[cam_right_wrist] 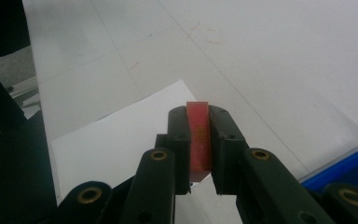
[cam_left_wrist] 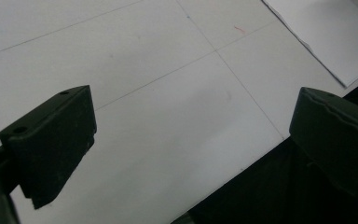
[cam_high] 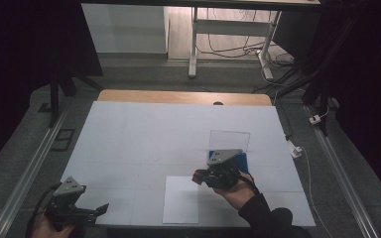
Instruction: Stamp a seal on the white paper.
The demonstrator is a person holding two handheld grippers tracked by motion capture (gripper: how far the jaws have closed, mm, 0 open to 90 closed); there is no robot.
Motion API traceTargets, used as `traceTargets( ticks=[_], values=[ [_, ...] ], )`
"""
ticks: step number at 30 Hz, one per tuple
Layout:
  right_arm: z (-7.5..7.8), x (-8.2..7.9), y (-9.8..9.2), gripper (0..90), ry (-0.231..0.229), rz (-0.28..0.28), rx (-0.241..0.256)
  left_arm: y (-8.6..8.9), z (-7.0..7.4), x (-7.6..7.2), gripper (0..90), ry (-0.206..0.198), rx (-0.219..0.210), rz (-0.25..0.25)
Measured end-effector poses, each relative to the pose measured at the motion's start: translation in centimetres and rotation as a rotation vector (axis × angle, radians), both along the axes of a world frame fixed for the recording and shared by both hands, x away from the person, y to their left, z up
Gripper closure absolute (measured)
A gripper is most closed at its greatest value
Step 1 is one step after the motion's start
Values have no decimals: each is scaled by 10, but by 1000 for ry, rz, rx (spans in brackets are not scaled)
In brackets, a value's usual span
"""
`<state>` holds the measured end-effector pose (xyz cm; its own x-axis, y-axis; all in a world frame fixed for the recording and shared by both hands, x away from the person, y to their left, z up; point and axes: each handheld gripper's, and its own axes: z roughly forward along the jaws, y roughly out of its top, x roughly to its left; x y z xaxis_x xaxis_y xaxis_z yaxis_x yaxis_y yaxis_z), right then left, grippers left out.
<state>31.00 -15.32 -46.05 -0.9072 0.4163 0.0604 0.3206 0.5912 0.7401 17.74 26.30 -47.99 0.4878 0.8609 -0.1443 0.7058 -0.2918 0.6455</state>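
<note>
Right gripper (cam_right_wrist: 199, 144) has its fingers (cam_right_wrist: 179, 140) clamped on a small red block (cam_right_wrist: 199, 137), held edge-up between the pads, hovering over the white paper sheet (cam_high: 181, 199) at the near edge of the tabletop (cam_high: 139, 134). The block looks like a thin, stiff, light slab, probably plastic or an eraser-type piece; I can't read the markings on its face. The flat sides give the pads good purchase, and the grip sits mid-body, which looks right. Judging by size, slip risk is low and it doesn't need much squeeze.

Left gripper (cam_high: 87, 212) is idle at the near left corner, fingers (cam_left_wrist: 51, 140) wide apart, nothing between them.

The surface is a white matte sheet with faint grid lines, flat. A blue-based clear box (cam_high: 229, 144) sits just beyond the right gripper. The room is dark, with desk legs and loose cables (cam_high: 238, 47) on the floor behind.
</note>
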Motion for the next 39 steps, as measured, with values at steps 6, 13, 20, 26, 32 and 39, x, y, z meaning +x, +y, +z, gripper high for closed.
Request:
traceTargets(
  ticks=[6, 13, 20, 26, 32, 39],
  values=[
    [-3, -3, 8, 802, 5, 22, -8, 0, 0, 0, 10, 0, 0, 0],
    [-9, -7, 19, 802, 6, 53, -20, 0, 0, 0, 10, 1, -2, 0],
    [-15, -11, 29, 803, 7, 86, -43, 0, 0, 0, 10, 2, -3, 1],
    [-24, -14, 38, 802, 9, 120, -76, 0, 0, 0, 10, 3, -4, 1],
    [-33, -14, 44, 802, 9, 146, -106, 1, 0, 0, 10, 4, -5, 1],
    [-39, -14, 48, 802, 7, 162, -115, 1, 0, 0, 10, 4, -4, 1]
  ],
)
